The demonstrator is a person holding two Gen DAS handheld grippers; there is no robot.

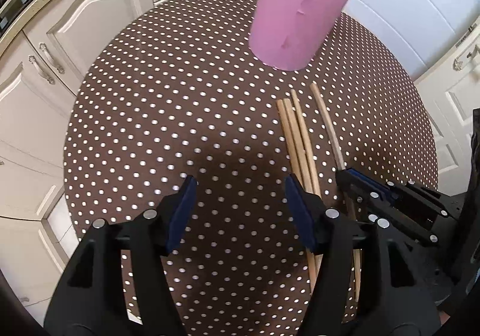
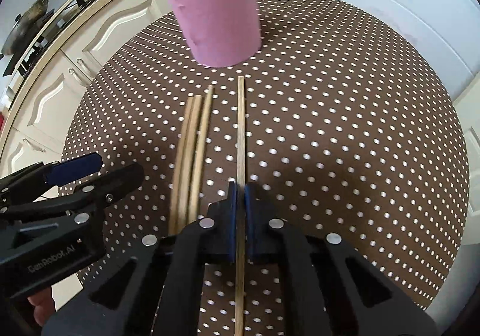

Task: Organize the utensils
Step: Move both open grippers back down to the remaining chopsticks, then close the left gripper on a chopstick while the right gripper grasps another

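Right gripper [image 2: 240, 195] pinching one chopstick [image 2: 240, 126] flat on the dotted worktop [image 2: 330, 126] | left gripper [image 1: 240, 195] spread, empty, beside three loose chopsticks [image 1: 295, 132] | pink cup [image 2: 216, 15] at 12 o'clock | risk: thin stick swivels or slips when lifted.

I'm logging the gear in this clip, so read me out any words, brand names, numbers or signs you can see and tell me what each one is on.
"GenRobot.AI": pale embossed lettering on the black body of the left tongs, seen in the right wrist view.
No other text: the pink holder, the chopsticks and the dotted tablecloth carry none.
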